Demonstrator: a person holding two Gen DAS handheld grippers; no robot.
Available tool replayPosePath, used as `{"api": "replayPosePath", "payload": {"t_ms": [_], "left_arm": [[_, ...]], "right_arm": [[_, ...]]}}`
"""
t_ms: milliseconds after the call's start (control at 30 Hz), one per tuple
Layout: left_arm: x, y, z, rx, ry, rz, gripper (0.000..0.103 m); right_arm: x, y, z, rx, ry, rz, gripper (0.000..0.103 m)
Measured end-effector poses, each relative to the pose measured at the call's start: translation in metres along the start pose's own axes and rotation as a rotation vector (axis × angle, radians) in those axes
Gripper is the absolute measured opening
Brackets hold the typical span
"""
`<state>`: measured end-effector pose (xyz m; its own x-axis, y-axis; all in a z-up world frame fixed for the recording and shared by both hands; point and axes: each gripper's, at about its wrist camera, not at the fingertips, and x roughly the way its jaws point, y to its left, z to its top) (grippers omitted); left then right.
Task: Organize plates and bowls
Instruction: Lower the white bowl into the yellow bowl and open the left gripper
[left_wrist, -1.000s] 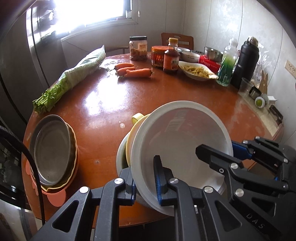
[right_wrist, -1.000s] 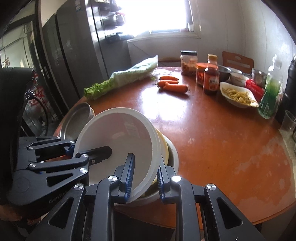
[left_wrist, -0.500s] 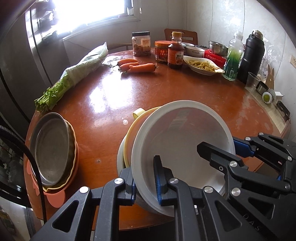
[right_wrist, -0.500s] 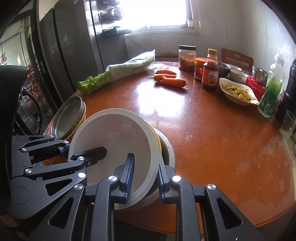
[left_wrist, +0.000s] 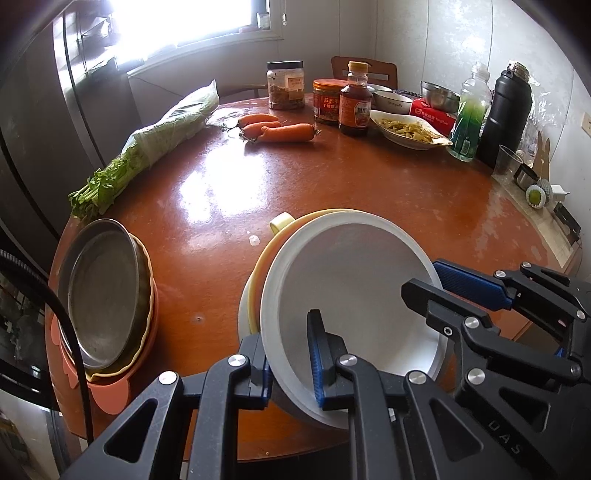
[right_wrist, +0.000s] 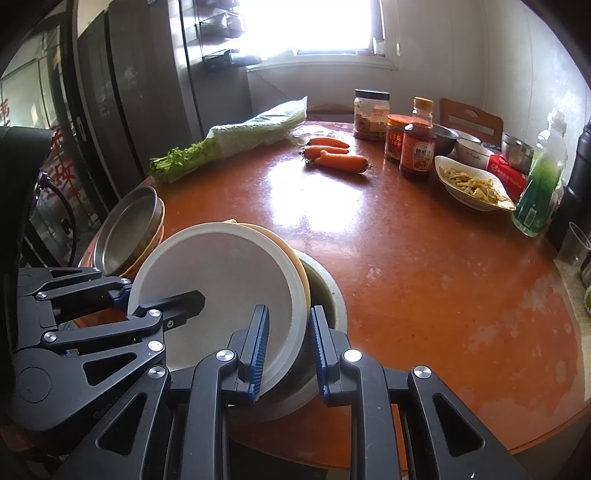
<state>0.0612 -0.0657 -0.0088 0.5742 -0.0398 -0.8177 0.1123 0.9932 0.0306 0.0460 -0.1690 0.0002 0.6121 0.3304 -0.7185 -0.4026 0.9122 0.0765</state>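
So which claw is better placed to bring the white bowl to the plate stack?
Left, probably: the left claw grips the white bowl on the rim nearest the plate stack; the right claw grips the far rim.

1. Daylight pours through the blown-out window (left_wrist: 192, 22), overexposed in both views.
2. White glare patches sit mid-table (left_wrist: 221, 188), toward its far edge.
3. Fisheye bending and dark vignette at the corners; focus otherwise sharp.

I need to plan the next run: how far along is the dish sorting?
Done: a metal plate tops a stack at the table edge. In hand: the left tool and right tool both clamp the white bowl, tilted over the yellow bowl. Left: seating it; a food dish stays apart.
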Motion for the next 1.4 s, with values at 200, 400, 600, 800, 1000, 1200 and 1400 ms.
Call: {"api": "replayPosePath", "payload": {"t_ms": [200, 400, 600, 800, 1000, 1200, 1400], "left_arm": [[0.0, 0.001, 0.001, -0.004, -0.009, -0.007, 0.017], [-0.005, 0.0, 0.003, 0.004, -0.028, -0.021, 0.02], [-0.007, 0.0, 0.004, 0.005, -0.034, -0.036, 0.024], [-0.016, 0.0, 0.004, 0.009, -0.062, -0.044, 0.033], [-0.026, 0.003, 0.005, -0.005, -0.093, -0.028, 0.049], [-0.035, 0.011, 0.007, -0.029, -0.114, -0.019, 0.057], [-0.035, 0.024, 0.006, -0.065, -0.11, -0.022, 0.067]], "right_arm": [[-0.002, -0.003, 0.0, 0.012, -0.006, -0.002, 0.024], [-0.005, -0.009, 0.001, 0.045, -0.011, 0.022, 0.025], [-0.008, -0.012, 0.002, 0.057, -0.014, 0.026, 0.032], [-0.01, -0.016, 0.003, 0.072, -0.018, 0.023, 0.036], [-0.013, -0.019, 0.004, 0.084, -0.023, 0.023, 0.038], [-0.015, -0.019, 0.006, 0.083, -0.028, 0.024, 0.039], [-0.018, -0.021, 0.008, 0.091, -0.034, 0.024, 0.048]]}}
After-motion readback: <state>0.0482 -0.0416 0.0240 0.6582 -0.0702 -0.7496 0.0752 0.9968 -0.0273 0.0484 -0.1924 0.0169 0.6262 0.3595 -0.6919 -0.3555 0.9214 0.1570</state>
